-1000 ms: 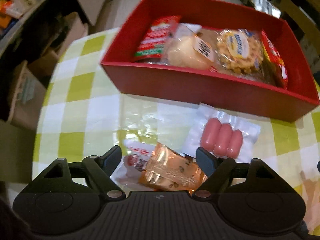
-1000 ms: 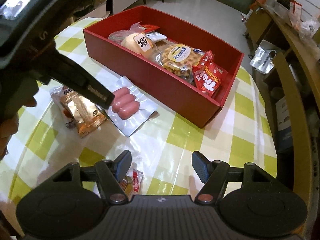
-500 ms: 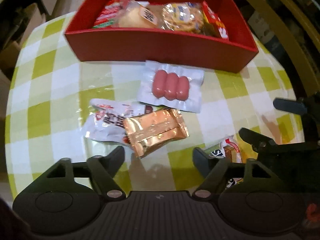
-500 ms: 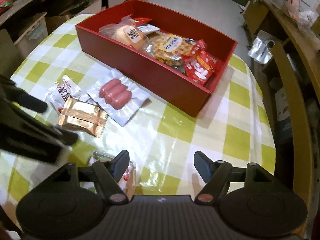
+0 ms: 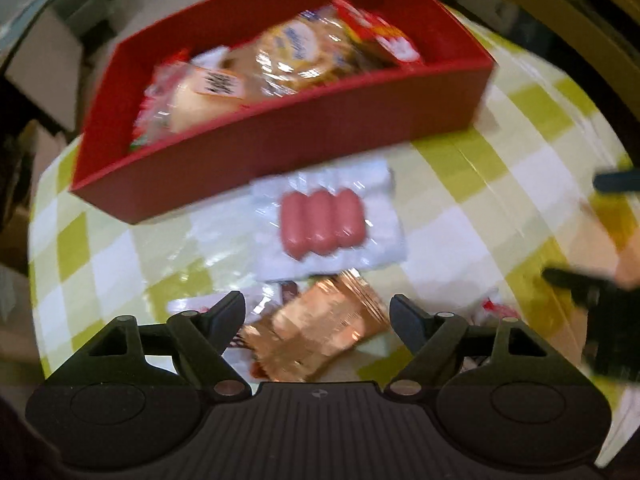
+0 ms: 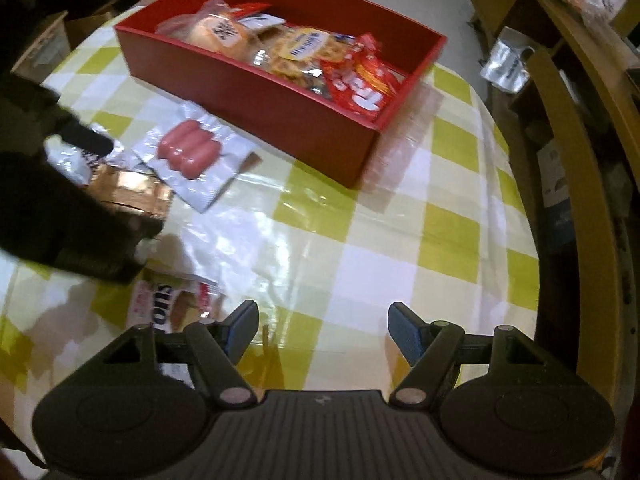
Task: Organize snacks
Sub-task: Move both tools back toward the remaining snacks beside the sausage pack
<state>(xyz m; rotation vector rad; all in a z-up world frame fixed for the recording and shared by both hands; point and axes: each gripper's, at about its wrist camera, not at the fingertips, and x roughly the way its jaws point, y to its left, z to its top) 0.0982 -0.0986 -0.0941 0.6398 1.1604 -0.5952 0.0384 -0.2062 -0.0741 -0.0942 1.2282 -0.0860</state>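
A red box (image 5: 280, 148) (image 6: 304, 120) on the checked table holds several snack packs. In front of it lie a clear pack of pink sausages (image 5: 322, 229) (image 6: 188, 148), an orange foil pack (image 5: 316, 332) (image 6: 128, 192) and a white wrapper (image 5: 192, 306) partly under it. My left gripper (image 5: 316, 314) is open, its fingers on either side of the orange foil pack, just above it. My right gripper (image 6: 320, 330) is open and empty over the table, beside a small white and red snack pack (image 6: 172, 304).
The round table's edge (image 6: 516, 168) runs close on the right, with a curved wooden rail (image 6: 576, 128) beyond it. Cardboard boxes (image 6: 44, 44) stand on the floor to the left. The right gripper shows at the right of the left wrist view (image 5: 600, 300).
My left gripper has come down and forward over the orange foil pack, which now lies between its fingers. My right gripper has shifted slightly, staying open.
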